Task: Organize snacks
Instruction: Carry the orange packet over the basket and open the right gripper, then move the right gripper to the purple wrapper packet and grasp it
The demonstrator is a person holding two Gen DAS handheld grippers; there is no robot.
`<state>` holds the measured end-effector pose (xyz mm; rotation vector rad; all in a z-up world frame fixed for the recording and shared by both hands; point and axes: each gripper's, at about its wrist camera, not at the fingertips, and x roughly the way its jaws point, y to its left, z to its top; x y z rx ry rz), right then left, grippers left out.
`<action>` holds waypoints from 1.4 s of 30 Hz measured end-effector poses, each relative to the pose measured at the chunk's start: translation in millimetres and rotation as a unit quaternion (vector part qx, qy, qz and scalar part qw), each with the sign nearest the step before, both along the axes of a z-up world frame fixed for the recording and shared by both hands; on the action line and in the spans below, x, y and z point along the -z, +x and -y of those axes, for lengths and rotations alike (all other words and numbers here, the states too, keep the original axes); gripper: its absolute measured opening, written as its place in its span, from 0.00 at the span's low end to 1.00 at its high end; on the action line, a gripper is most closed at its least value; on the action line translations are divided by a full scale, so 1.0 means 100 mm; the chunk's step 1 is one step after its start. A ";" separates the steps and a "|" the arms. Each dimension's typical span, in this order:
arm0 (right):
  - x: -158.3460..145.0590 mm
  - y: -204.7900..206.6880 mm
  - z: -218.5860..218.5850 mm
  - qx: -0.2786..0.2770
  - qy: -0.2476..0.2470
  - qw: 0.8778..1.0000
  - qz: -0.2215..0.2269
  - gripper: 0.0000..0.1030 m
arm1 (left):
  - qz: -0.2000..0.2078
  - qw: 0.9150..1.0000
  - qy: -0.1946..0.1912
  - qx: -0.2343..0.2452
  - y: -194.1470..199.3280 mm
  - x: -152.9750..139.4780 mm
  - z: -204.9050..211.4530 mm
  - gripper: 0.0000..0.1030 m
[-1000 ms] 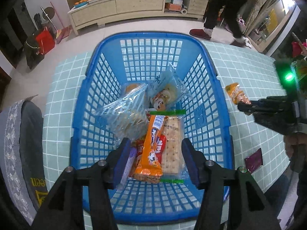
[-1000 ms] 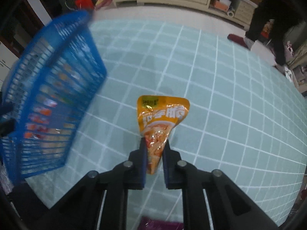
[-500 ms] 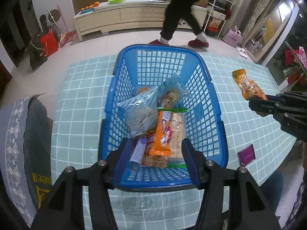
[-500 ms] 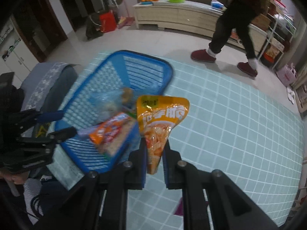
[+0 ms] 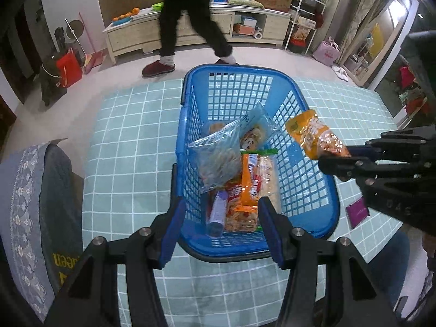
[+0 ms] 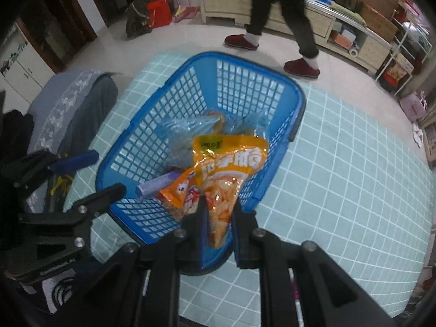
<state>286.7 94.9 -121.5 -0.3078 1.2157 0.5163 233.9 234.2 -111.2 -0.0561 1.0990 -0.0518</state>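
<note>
While the right gripper (image 6: 218,229) clamped the lower end of a glossy orange snack pouch (image 6: 227,179), the pouch hung in the air over the right-hand rim of a blue plastic lattice basket (image 5: 188,125), its top pointing in over the basket's contents. Large white Chinese characters ran across the pouch's front under a small printed panel near the top seal, too blurred to read. The left gripper (image 5: 220,227) stood with its blue-padded jaws spread wide and empty, just short of the basket's near rim and gripping nothing. Inside the basket lay a crinkled clear blue-tinted bag (image 5: 215,158), a light blue packet with a cartoon face (image 5: 256,133), a clear sleeve of pale crackers with a green band (image 5: 268,179), an orange wrapper with a white and red printed label (image 5: 249,182) whose writing could not be made out, and a lilac tube-shaped pack (image 5: 216,212). The basket sat on a pale teal tablecloth with a white grid pattern (image 5: 130,141). A small purple sachet (image 5: 357,212) lay flat on the cloth, apart from the basket on its right side. To the left, a grey embroidered fabric cover (image 5: 41,204) showed yellow letters, seen upside down, of which only "een" was legible.
</note>
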 end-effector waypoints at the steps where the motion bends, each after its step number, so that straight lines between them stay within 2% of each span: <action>1: 0.02 0.00 -0.01 0.000 -0.004 1.000 -0.003 0.18 | -0.001 1.000 -0.003 0.000 0.00 0.02 -0.02 0.51; 8: 0.11 -0.04 -0.09 -0.005 -0.029 1.000 -0.012 0.18 | -0.012 1.000 -0.017 -0.004 0.02 0.14 -0.11 0.51; 10: 0.13 -0.05 -0.11 -0.005 -0.032 0.999 -0.017 0.25 | -0.008 1.000 -0.023 -0.006 0.01 0.14 -0.13 0.51; 13: 0.14 -0.04 -0.10 0.005 -0.037 0.999 -0.025 0.40 | -0.009 1.000 -0.023 -0.006 -0.01 0.13 -0.13 0.51; 17: 0.10 -0.08 -0.04 0.010 -0.020 0.999 -0.033 0.45 | -0.011 1.000 -0.016 -0.004 -0.04 0.10 -0.09 0.51; 20: 0.01 -0.17 0.04 0.012 -0.021 0.999 -0.025 0.62 | -0.010 1.000 -0.011 -0.001 -0.09 0.05 -0.04 0.51; 21: -0.02 -0.19 0.07 0.012 -0.020 0.999 -0.022 0.63 | -0.010 1.000 -0.011 -0.001 -0.09 0.05 -0.02 0.51; 30: -0.17 -0.30 0.60 0.027 -0.008 0.999 -0.022 0.63 | -0.008 1.000 -0.003 0.015 -0.24 -0.07 0.35 0.51; 42: -0.18 -0.56 1.31 0.033 -0.010 0.999 -0.023 0.64 | -0.002 0.997 0.009 0.071 -0.43 -0.14 1.17 0.51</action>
